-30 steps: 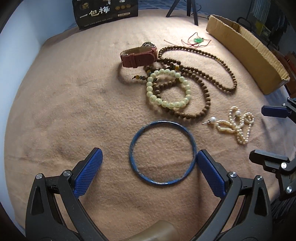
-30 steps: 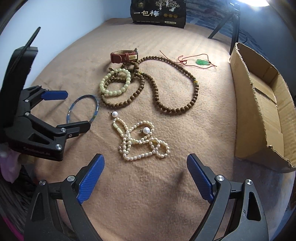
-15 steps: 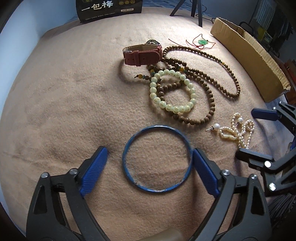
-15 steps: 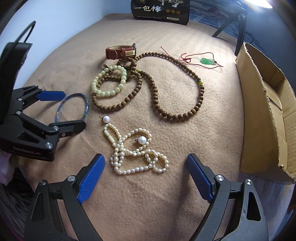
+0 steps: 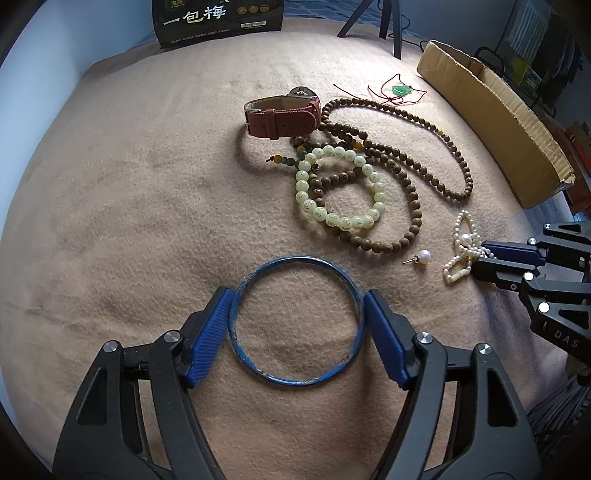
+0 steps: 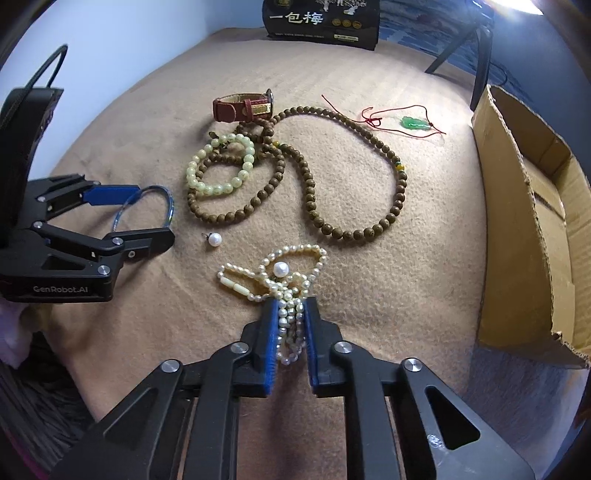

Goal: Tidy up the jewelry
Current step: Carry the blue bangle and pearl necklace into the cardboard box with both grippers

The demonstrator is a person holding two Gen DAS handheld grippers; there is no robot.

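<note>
A blue bangle (image 5: 295, 382) lies flat on the tan cloth (image 5: 129, 221). My left gripper (image 5: 297, 295) straddles it, jaws closing, with both blue pads touching its outer sides. From the right wrist view the left gripper (image 6: 155, 212) sits at the left with the bangle (image 6: 170, 206) between its fingers. A pearl necklace (image 6: 306, 248) lies bunched on the cloth. My right gripper (image 6: 290, 302) is shut on its near loops, seen at the right edge as the right gripper (image 5: 480, 255) beside the necklace (image 5: 458, 271). A loose pearl earring (image 6: 214, 239) rests between the two grippers.
Farther back lie a red-strapped watch (image 5: 280, 116), a long brown wooden bead string (image 5: 406, 162), a pale green bead bracelet (image 5: 340, 220) and a green pendant on red cord (image 5: 400, 88). An open cardboard box (image 6: 517, 221) stands on the right. A black package (image 5: 218, 18) and tripod legs stand at the back.
The left jaws closed in from wide open until the pads met the bangle's sides. The right gripper came down over the pearl necklace and shut on its loops.
</note>
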